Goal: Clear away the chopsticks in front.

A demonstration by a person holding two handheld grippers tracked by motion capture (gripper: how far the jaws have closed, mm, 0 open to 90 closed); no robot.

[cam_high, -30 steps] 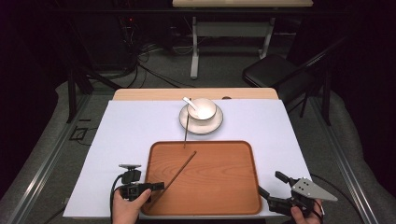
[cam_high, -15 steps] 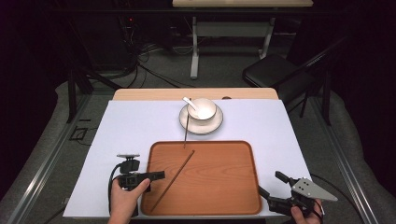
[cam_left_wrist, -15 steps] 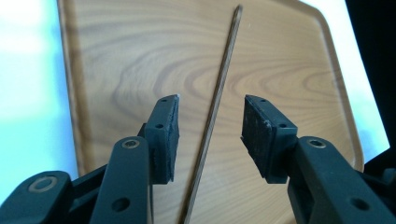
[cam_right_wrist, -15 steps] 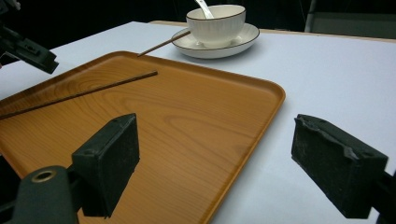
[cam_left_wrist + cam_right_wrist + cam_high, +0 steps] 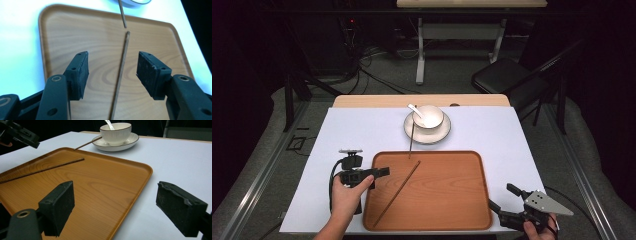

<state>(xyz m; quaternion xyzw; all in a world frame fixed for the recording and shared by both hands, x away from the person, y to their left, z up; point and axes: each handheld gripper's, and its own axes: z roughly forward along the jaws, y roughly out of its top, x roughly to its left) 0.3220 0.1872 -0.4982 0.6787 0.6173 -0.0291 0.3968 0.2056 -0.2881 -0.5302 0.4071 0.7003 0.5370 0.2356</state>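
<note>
Flat on the tray (image 5: 452, 195), the chopstick (image 5: 397, 193) is laid diagonally, its far tip pointed toward the bowl (image 5: 428, 117). It is straddled, untouched, by the left gripper (image 5: 112, 68), whose jaws have just been opening wide.

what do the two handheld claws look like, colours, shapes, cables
Both are black, each with two flat jaws ending in blocky dark rubber pads. The left claw carries a small mount on top and a black cable looping beside the hand. The right claw bears a grey three-cornered plate dotted with small holes. The forearm shows no sleeve.
</note>
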